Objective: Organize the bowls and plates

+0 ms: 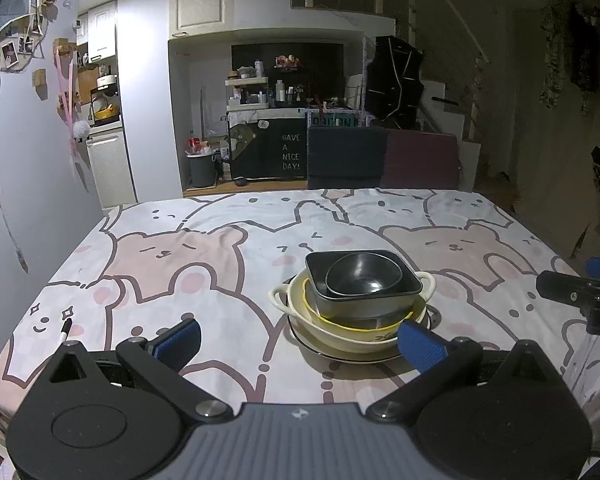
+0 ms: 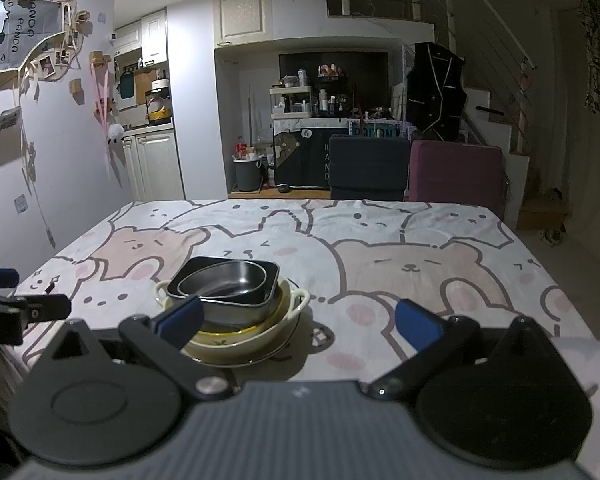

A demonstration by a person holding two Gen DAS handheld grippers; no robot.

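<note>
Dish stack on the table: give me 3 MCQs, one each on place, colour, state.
1. Where does the small round black bowl sit?
A. Inside the black square dish
B. Alone on the tablecloth
C. Under the plate

2. What colour is the two-handled bowl near the bottom?
A. Red
B. Cream
C. Blue

3. How are the left gripper and right gripper?
A. Both open, holding nothing
B. Left shut on a bowl
C. Both shut

Answers: 1 A, it nests in the black square dish. 2 B, its wall and handles are pale cream. 3 A, blue pads stand wide apart in both wrist views.
</note>
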